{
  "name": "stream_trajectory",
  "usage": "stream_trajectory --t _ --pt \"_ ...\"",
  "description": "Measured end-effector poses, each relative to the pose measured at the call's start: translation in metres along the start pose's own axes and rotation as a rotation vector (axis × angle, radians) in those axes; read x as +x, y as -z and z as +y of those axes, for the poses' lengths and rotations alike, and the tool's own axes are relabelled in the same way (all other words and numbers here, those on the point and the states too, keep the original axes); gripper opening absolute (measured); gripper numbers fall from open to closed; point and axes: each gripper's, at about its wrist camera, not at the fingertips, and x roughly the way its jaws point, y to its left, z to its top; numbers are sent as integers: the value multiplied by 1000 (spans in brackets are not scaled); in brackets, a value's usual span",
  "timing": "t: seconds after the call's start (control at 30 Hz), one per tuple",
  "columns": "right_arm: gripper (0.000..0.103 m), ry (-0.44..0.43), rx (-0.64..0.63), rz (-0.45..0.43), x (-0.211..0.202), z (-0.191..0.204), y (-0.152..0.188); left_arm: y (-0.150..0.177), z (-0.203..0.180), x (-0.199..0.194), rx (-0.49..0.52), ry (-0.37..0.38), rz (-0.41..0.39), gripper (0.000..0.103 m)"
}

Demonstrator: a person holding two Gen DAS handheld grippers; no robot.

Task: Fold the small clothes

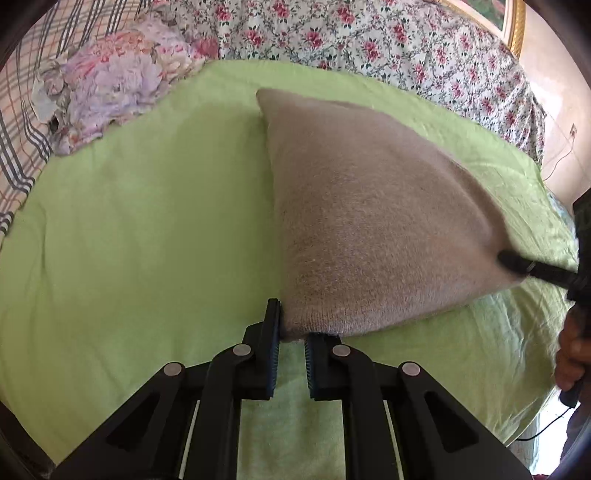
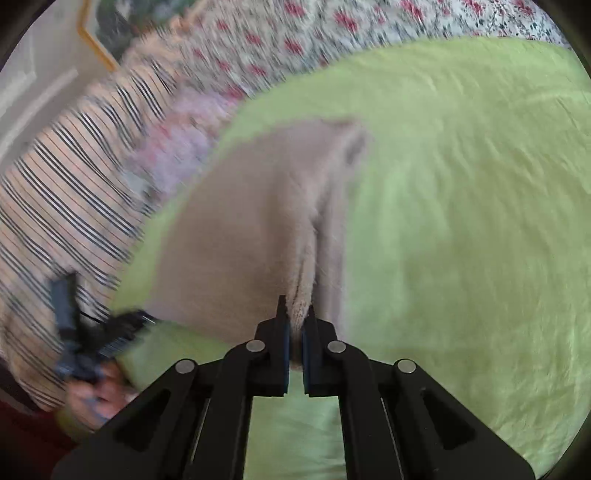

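One beige knit garment [image 1: 369,206] lies on one green sheet [image 1: 129,221], toward the sheet's right side as the left wrist view shows it. Two grippers hold it, one at each near corner.

The left gripper [image 1: 291,332] has its jaws drawn narrow, pinching the garment's near left corner; the knit edge bunches between the pads and the rest spreads away up the sheet to a far point. In the same view the right gripper [image 1: 517,264] reaches in from the right edge and its closed tips bite the garment's right corner, with a hand [image 1: 570,350] behind it.

In the right wrist view, the right gripper [image 2: 295,328] is closed almost fully on a gathered fold of the garment [image 2: 240,229], which runs straight out from the jaws toward the sheet's [image 2: 461,184] far edge. The left gripper [image 2: 125,325] shows blurred at the lower left, at the garment's other corner.

Beyond the sheet lie one floral cover [image 1: 369,33], one plaid cloth [image 1: 22,122] and one crumpled lilac floral cloth [image 1: 118,85] at the sheet's far left corner. One gilt frame [image 1: 513,22] is on the wall. No writing or labels can be read.
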Motion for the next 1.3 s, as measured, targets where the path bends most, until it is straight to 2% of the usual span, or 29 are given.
stream_trajectory --t 0.17,0.37,0.5,0.6,0.73,0.8,0.9,1.0,1.17,1.2,1.3 --pt "5 55 -37 0 -3 4 -2 2 6 -1 -34 31 20 10" --pt "5 71 -32 28 6 -1 -5 0 10 2 -45 66 46 11" --pt "5 78 -30 43 4 -4 -4 0 18 -7 -49 144 67 12" --pt "5 56 6 51 1 -6 -5 -2 22 -25 -25 190 45 12" --pt "15 72 31 38 -16 -5 -8 -16 27 -45 7 228 -10 15" --pt "16 69 65 3 -30 -9 -13 -28 28 -53 4 255 -42 21" --pt "16 101 97 -79 -48 -12 -31 -48 30 -52 5 270 -73 27" --pt "16 46 107 -131 -46 -9 -59 -72 25 -39 16 277 -79 27" --pt "16 -22 107 -143 -10 0 -100 -114 15 -15 -6 347 -88 27" --pt "16 -60 119 -134 2 1 -111 -122 10 -8 4 349 -89 27" --pt "16 -78 112 -108 26 8 -127 -136 1 12 18 311 -77 26"
